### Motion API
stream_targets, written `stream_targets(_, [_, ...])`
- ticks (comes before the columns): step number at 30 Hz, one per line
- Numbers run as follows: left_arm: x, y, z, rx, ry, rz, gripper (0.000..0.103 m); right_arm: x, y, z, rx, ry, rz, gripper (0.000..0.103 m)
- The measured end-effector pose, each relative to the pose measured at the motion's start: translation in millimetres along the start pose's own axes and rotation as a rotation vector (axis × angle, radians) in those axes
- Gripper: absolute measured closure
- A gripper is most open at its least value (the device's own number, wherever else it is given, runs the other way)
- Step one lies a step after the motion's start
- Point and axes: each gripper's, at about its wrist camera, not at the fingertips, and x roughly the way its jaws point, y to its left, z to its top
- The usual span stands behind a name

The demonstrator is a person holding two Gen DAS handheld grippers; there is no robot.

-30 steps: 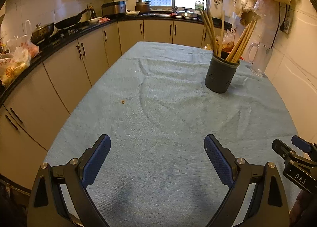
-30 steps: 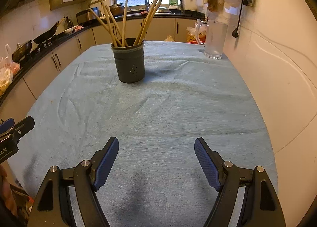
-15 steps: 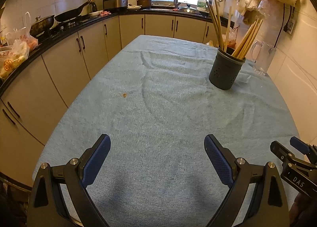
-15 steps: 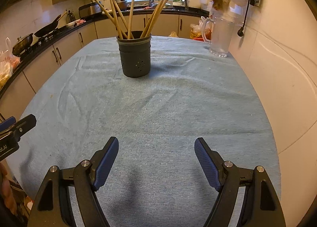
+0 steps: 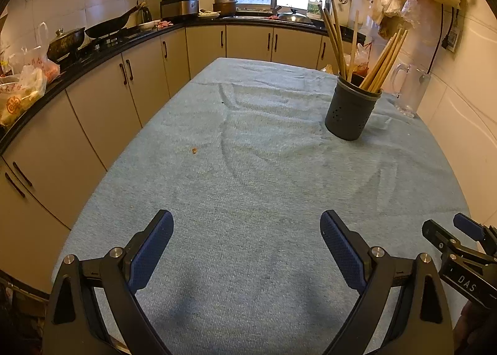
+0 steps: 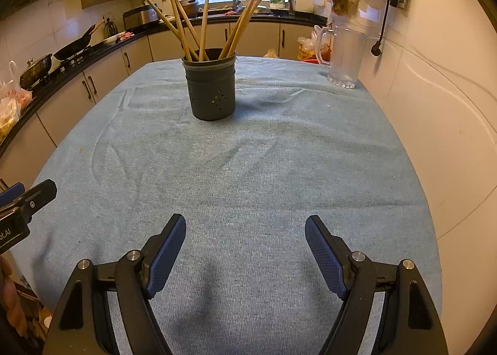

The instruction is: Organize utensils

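A dark grey perforated utensil holder (image 5: 351, 110) stands upright on the blue-clothed table (image 5: 248, 187), far right in the left wrist view and centre-far in the right wrist view (image 6: 212, 88). Several wooden chopsticks (image 6: 203, 21) stand in it, fanned out; they also show in the left wrist view (image 5: 383, 60). My left gripper (image 5: 247, 231) is open and empty above the near table. My right gripper (image 6: 245, 235) is open and empty, well short of the holder. Each gripper shows at the edge of the other's view, the right one (image 5: 456, 246) and the left one (image 6: 21, 206).
A clear glass jug (image 6: 344, 57) stands at the table's far right by the tiled wall (image 6: 435, 91). Beige cabinets (image 5: 102, 97) with a black counter, pans (image 5: 108, 24) and bags run along the left and back. A small crumb (image 5: 194, 150) lies on the cloth.
Both grippers have moved forward and tilted a little, so the holder appears closer and lower in both views. Both stay open and empty.
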Motion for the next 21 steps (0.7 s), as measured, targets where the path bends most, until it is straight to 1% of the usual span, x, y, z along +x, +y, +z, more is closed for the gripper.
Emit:
stream_targets(10, [-15, -4, -1, 0.017, -0.035, 0.012, 0.008, -10, -4, -3, 0.006, -0.020, 0.005, 0.020])
stream_targets(16, [-34, -5, -2, 0.027, -0.116, 0.070, 0.008, -20, -5, -6, 0.014, -0.044, 0.008, 0.020])
stream_targets(21, [-54, -3, -1, 0.024, -0.187, 0.092, 0.008, -34, -9, -7, 0.028, -0.088, 0.018, 0.020])
